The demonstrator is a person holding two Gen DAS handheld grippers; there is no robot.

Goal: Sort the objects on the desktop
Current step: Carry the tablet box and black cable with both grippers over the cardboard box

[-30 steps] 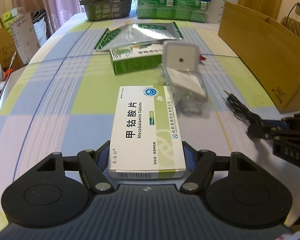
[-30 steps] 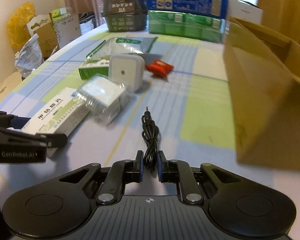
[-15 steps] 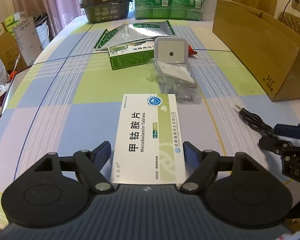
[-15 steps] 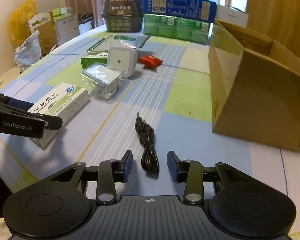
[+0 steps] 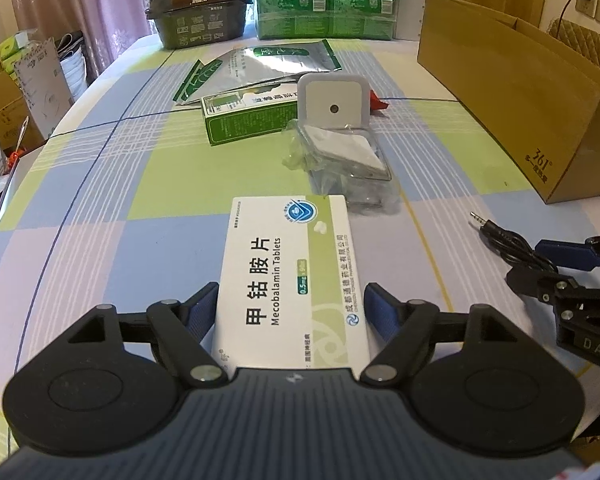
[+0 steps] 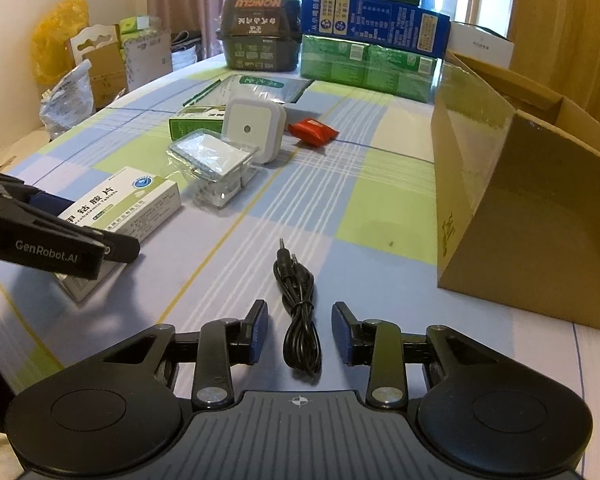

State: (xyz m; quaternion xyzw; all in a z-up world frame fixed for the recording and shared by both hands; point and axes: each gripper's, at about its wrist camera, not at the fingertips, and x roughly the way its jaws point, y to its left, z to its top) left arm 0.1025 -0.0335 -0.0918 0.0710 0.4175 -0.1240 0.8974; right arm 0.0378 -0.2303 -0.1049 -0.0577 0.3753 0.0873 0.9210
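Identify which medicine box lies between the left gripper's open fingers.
The white Mecobalamin Tablets box, lying flat between the left gripper fingers; the green medicine box lies farther back, beside the white night light.

Glossy card tablet box (image 5: pixel 294 276), crinkled clear plastic wrap (image 5: pixel 340 160) just beyond it, matt brown cardboard carton (image 5: pixel 512 112), rubbery black cable (image 6: pixel 298 308)

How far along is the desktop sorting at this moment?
Nothing looks sorted yet. Both grippers are open: the left gripper straddles the white tablet box, the right gripper straddles the black audio cable. The night light, green box and red packet still lie on the table.
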